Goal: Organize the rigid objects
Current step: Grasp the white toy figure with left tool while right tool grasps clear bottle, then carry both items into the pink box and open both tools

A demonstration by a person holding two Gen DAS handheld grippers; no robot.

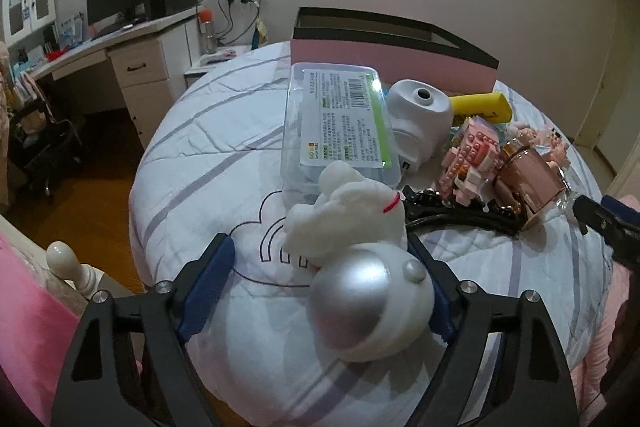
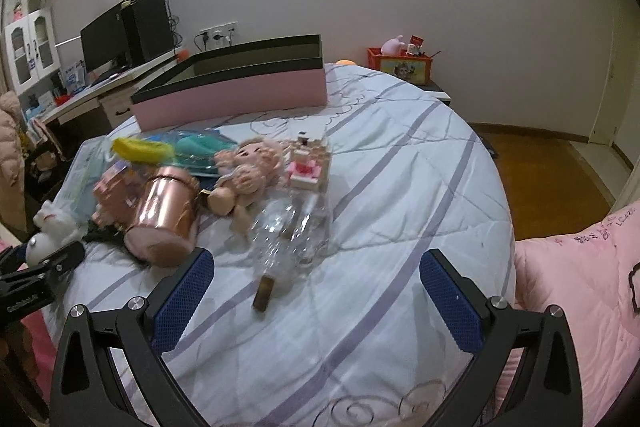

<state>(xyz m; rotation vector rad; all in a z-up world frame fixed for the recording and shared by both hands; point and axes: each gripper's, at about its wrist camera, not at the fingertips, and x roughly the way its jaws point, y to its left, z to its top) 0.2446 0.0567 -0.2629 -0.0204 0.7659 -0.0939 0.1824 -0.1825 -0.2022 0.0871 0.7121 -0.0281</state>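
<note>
A: Progress?

B: Nothing is being seen in the pink box [image 2: 236, 99] yet (its inside is mostly hidden from both views). The whole pile is still lying on the bed [image 2: 400, 187], in front of the box.

A: Pile contents?

B: A clear case [image 1: 336, 131], a white device [image 1: 420, 119], a yellow item [image 1: 480, 105], brick figures [image 1: 472, 159], a copper cup [image 2: 164, 215], a doll [image 2: 248, 171], a glass bottle [image 2: 280, 239] and a black hairband [image 1: 448, 215] are being counted. All are judged left to sort.

A: Left gripper [image 1: 320, 267]?

B: Its fingers are being held apart around the white toy [image 1: 360, 255], which has a silver dome. The right-side pad looks touching or nearly so; a clear gap is being left at the other pad [image 1: 208, 291], so no clamp is being made yet.

A: Right gripper [image 2: 316, 291]?

B: Fingers are being held wide apart, with nothing between them. The bottle is lying just ahead.

A: Stage?

B: An early stage is being judged: the first pick is only being lined up.
</note>
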